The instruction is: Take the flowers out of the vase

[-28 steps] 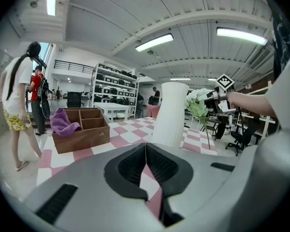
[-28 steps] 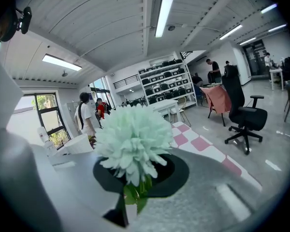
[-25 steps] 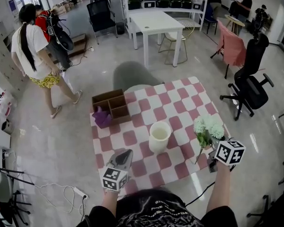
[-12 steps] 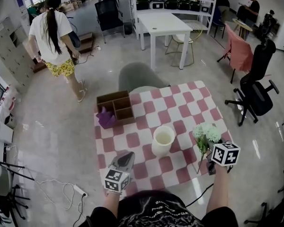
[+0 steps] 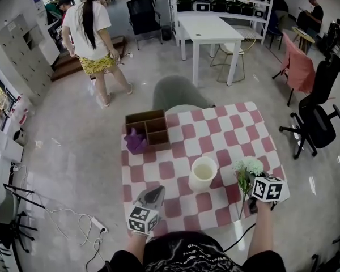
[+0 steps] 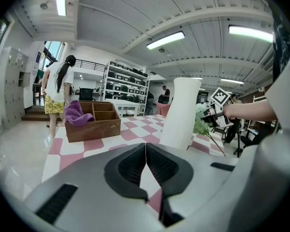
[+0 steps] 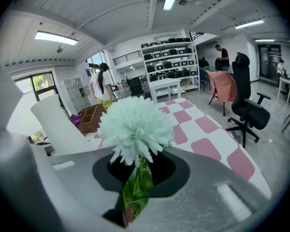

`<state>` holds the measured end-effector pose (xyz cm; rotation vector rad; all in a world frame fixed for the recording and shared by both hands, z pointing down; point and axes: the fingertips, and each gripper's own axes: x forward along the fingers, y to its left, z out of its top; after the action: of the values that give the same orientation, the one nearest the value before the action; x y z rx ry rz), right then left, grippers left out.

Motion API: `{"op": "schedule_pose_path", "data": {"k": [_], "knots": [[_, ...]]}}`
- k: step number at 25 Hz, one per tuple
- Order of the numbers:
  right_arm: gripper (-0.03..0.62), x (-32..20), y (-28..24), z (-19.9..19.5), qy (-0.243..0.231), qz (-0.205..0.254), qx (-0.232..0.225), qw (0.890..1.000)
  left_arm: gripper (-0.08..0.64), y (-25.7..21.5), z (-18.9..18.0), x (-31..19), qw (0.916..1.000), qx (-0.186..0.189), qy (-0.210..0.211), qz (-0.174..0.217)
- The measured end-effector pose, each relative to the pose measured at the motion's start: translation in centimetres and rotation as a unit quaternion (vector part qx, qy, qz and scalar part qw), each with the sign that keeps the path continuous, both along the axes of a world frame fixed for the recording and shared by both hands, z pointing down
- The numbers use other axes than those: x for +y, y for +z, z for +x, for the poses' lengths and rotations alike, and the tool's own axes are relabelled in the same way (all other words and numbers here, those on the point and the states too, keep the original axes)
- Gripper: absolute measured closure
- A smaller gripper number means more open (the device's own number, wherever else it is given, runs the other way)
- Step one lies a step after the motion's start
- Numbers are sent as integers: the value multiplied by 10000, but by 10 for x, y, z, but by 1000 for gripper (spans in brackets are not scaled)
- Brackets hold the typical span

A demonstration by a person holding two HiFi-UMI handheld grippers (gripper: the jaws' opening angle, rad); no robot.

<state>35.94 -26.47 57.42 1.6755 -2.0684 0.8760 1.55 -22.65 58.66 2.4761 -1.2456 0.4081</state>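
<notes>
The right tongs (image 7: 134,180) clamp the flowers (image 7: 135,127) beside the white vase (image 5: 203,174).

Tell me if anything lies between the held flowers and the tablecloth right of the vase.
Nothing visible does. The flowers, clamped in the right gripper, hang right of the vase over the checkered tablecloth.

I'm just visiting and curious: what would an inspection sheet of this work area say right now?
Surface: table under a pink-and-white checked cloth.
Job's things: white vase upright, nothing seen inside; pale green flowers out, to its right.
Clutter: wooden divided box holding a purple cloth.
Grippers: left gripper shut, empty; right gripper shut on the flowers' stems.
Cables: power strip with white cord on the floor, left.
Surroundings: person walking, white table, office chair.
</notes>
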Motion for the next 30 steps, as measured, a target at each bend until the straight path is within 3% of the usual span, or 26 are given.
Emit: {"op": "schedule_pose_path", "data": {"k": [10,14,21,27,30], "knots": [[518,-20,37,1,90,-49,222,9997,548,4,-15,2,9996,-193,-227,18],[495,-27,42,1,210,130,197,9995,548,4,-23,2,9992,-193,-349,8],[480,-30,61,-1,234,-77,258,9994,549,7,-23,3,9992,-178,-371,9],[387,-30,67,-8,161,-86,84,9998,548,2,-28,1,9989,-114,-458,33],[285,-29,67,-14,90,-54,-49,9999,548,1,-28,3,9988,-119,-470,26]]}}
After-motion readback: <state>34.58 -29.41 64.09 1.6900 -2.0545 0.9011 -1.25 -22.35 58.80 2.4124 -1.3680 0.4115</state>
